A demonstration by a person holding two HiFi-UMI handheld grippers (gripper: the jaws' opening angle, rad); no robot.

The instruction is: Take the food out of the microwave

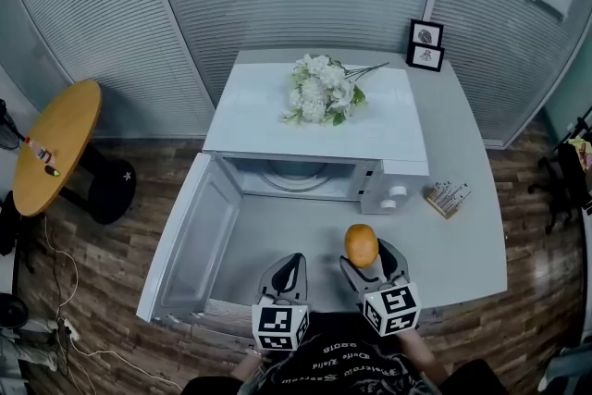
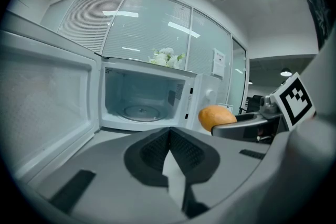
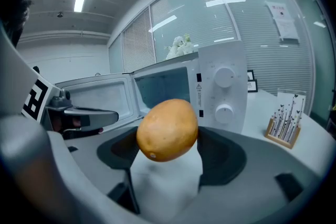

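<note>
1. Your right gripper (image 1: 370, 256) is clenched on the orange food (image 3: 167, 129), one jaw on either side; it hangs above the table (image 1: 467, 245), just in front of the microwave (image 1: 400, 193), so nothing drags.
2. The door (image 1: 190, 236) stands wide open to your left; the turntable (image 2: 139, 111) inside looks bare; I judge the food is out.
3. Your left gripper (image 2: 169, 145) is closed on nothing; it sits beside the right one, out of the way.
4. Next you need a free patch of table; lower gently, since something this round may roll.
</note>
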